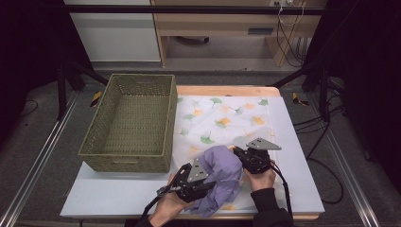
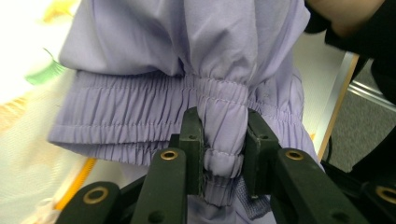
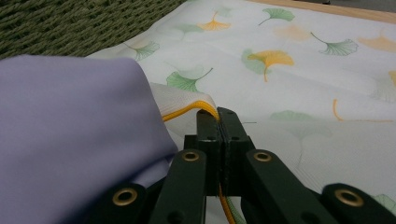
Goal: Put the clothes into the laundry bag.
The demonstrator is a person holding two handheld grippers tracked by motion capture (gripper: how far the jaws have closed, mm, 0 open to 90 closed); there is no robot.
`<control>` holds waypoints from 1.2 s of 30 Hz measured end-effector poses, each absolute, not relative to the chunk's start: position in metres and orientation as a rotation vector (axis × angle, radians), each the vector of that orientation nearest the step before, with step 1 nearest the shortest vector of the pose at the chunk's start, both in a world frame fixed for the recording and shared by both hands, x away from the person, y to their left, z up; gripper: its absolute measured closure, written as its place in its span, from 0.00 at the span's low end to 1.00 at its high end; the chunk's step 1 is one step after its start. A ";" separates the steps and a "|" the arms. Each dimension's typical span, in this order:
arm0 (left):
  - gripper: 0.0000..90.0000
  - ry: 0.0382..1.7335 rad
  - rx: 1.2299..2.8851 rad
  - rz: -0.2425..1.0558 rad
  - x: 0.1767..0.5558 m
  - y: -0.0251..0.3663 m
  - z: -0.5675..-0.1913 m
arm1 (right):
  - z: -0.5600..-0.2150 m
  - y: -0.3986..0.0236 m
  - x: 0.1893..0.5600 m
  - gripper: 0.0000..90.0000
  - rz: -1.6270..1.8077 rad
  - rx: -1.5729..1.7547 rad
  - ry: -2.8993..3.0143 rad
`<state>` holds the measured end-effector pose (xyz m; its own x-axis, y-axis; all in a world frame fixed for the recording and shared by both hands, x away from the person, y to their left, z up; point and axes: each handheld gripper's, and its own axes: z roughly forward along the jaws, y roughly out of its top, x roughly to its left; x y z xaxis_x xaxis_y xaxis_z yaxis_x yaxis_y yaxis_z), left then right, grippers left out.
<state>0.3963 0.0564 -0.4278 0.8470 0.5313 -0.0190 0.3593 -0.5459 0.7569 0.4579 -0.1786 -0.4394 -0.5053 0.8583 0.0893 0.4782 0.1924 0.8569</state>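
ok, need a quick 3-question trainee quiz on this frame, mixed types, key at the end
1. True or false: the left gripper has its fingers closed on a bunched fold of the lilac garment's elastic hem.
2. Multiple choice: what do the right gripper's fingers pinch? A) the woven basket's rim B) the yellow-trimmed edge of the leaf-print cloth C) nothing
3. Fill in: in the high view, the green woven basket stands to the ____ of the leaf-print cloth.

Key: 1 true; 2 B; 3 left
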 end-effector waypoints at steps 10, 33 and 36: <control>0.79 0.689 2.266 0.242 0.408 0.043 -0.446 | -0.438 -0.179 0.457 0.99 1.251 1.238 2.058; 0.35 0.745 2.155 0.485 0.415 0.061 -0.418 | -0.436 -0.179 0.454 0.99 1.262 1.235 2.056; 0.34 0.763 2.185 0.513 0.427 0.061 -0.422 | -0.436 -0.179 0.454 0.99 1.262 1.237 2.057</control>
